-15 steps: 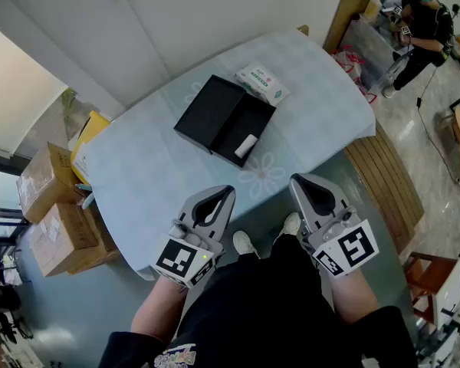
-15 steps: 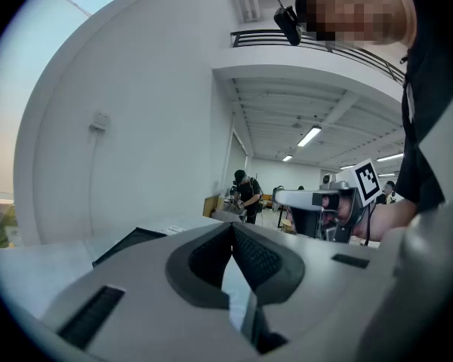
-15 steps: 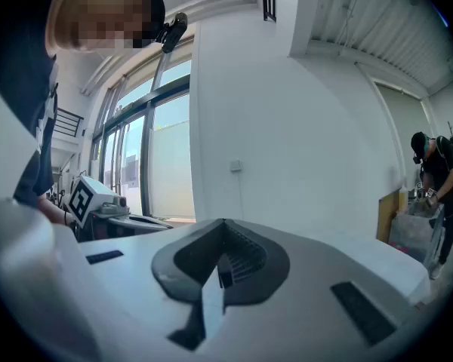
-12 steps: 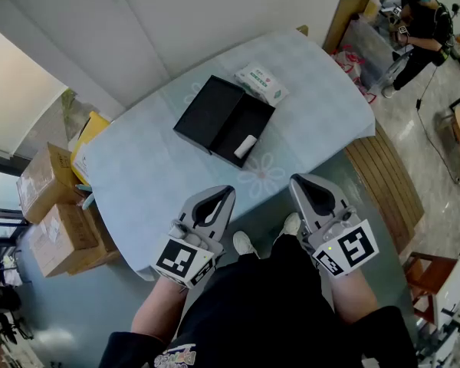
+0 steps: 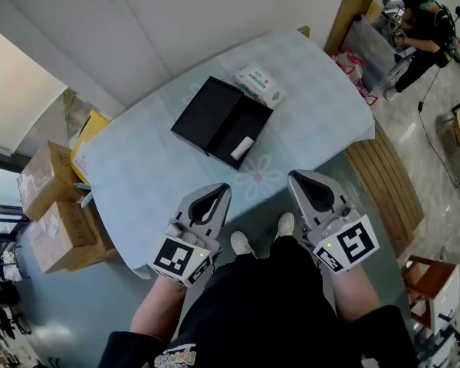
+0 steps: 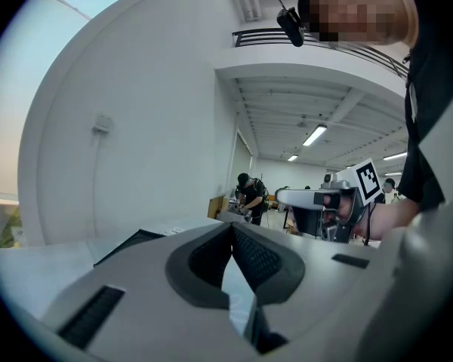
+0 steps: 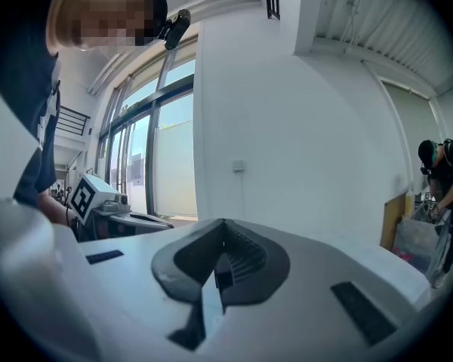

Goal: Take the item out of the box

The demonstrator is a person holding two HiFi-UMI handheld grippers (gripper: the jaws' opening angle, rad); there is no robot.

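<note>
An open black box [image 5: 221, 121] lies in the middle of the table, its lid flat on the left. A small white item [image 5: 242, 147] rests in the box's right half. My left gripper [image 5: 221, 188] is held at the table's near edge, well short of the box, shut with nothing between its fingers. My right gripper [image 5: 294, 176] hangs beside it, also shut and empty. In the left gripper view the jaws [image 6: 232, 226] meet at their tips, and the box [image 6: 128, 243] shows low at the left. The right gripper view shows its jaws [image 7: 223, 222] closed too.
A white packet [image 5: 258, 83] lies just behind the box on the pale blue tablecloth [image 5: 146, 167]. Cardboard boxes [image 5: 50, 213] are stacked on the floor at the left. A wooden bench [image 5: 387, 179] runs along the right. A person [image 5: 422, 18] stands far off at the upper right.
Nothing was taken hold of or let go. The whole view has shifted very slightly, and both grippers stay shut at the near edge.
</note>
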